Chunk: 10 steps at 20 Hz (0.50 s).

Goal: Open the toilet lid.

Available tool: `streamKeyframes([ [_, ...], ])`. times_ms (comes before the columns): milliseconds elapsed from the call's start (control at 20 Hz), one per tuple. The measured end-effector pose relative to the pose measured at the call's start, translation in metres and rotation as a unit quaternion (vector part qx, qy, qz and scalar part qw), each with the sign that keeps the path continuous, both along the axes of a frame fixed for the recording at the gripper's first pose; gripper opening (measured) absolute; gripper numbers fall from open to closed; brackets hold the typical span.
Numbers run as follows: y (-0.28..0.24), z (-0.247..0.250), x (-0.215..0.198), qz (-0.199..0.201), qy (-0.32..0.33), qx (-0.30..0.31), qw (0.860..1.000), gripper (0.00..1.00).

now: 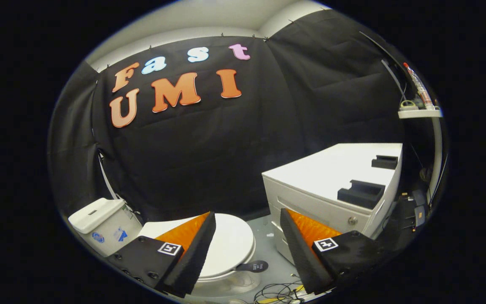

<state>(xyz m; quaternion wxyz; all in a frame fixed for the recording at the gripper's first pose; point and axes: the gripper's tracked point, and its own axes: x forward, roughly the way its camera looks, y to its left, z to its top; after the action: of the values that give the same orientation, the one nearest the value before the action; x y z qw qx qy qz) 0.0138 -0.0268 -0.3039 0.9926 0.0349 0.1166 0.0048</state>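
Hovering released, fingers spread and empty, the gripper (247, 249) sits above the toilet lid (230, 245), which lies flat and closed on the bowl beside the white cabinet (331, 177). Nothing is lifted yet; the whole opening remains.

The floor (264, 240) carries a white toilet (230, 249) with its lid down, a white drawer cabinet (310, 198) beside it, and loose cables (274, 293). Two black foam blocks (361, 193) lie on the cabinet top.
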Motion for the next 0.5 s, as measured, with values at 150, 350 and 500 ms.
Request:
streamKeyframes([
  [150,-0.015,-0.043,0.002,-0.011,0.031,0.024,0.999,0.99],
  [350,-0.032,-0.088,0.011,-0.040,0.059,0.065,0.995,0.98],
  [500,-0.042,-0.123,0.013,-0.051,0.086,0.080,0.992,0.98],
])
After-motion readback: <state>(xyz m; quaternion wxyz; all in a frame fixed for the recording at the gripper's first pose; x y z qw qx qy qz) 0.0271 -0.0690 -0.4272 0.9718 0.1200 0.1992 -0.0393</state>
